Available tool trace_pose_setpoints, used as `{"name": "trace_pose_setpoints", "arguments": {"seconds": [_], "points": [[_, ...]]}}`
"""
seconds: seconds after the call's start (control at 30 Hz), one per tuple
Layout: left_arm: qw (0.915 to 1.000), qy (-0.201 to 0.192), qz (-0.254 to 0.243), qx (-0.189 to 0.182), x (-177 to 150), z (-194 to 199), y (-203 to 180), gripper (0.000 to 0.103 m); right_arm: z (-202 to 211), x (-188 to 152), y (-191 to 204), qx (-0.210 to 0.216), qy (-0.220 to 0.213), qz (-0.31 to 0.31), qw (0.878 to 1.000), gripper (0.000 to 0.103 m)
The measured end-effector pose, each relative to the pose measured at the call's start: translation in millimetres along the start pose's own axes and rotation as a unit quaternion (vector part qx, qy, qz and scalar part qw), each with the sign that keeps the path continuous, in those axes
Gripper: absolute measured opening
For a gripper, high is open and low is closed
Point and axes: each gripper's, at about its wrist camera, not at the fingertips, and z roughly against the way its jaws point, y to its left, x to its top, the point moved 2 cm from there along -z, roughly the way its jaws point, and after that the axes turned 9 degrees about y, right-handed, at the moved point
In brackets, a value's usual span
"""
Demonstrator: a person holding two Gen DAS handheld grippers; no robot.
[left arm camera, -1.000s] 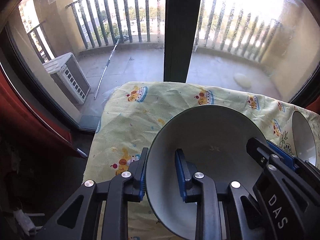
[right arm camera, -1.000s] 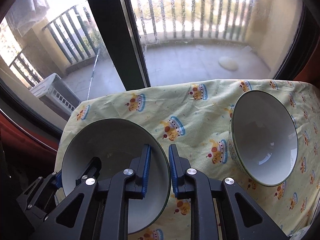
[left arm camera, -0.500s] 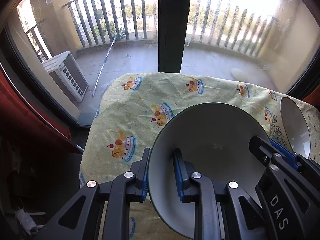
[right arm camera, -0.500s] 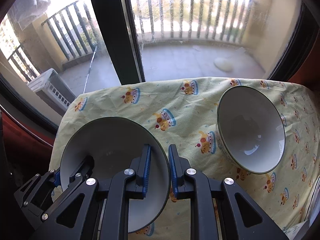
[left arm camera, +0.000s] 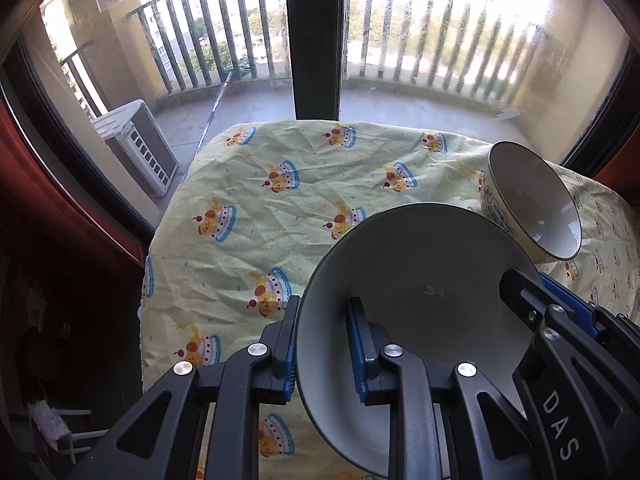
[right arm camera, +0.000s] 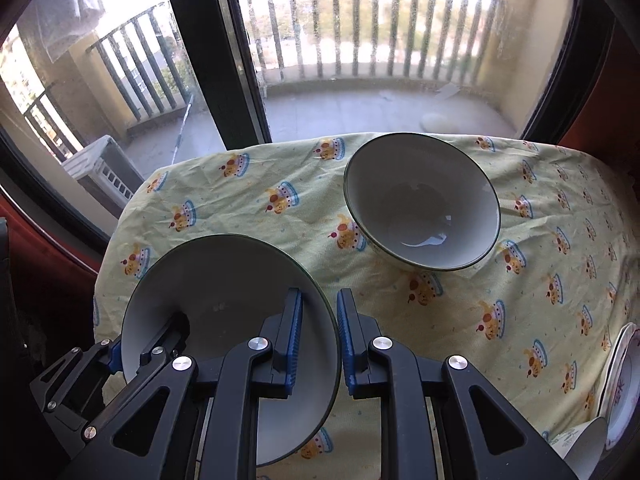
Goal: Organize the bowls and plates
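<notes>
Currently both claws, left claw (left arm camera: 322, 340) and right claw (right arm camera: 319, 338), pinch opposite rims of white green-rimmed ceramic plate (right arm camera: 224, 300); uneven pull could slip it onto white ceramic bowl (right arm camera: 422, 204).

A home, high in an apartment block: a counter under a cartoon-print cloth (right arm camera: 460, 320) stands against glass doors (left arm camera: 314, 36) facing a railed balcony (right arm camera: 360, 28), an air-conditioner unit (left arm camera: 138, 144) outside at far left.

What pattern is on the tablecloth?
The tablecloth is pale yellow, printed with small cartoon cakes trimmed in blue with a red cherry on top. It shows best in the right wrist view.
</notes>
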Motion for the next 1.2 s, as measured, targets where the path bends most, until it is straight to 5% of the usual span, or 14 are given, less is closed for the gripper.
{"name": "trace_pose_setpoints", "arguments": {"seconds": [1.2], "points": [[0.999,-0.036,0.022,0.011,-119.6,91.9,-177.1,0.02,107.6,-96.9,-197.3,0.028,-0.037,0.019,0.999,0.021]]}}
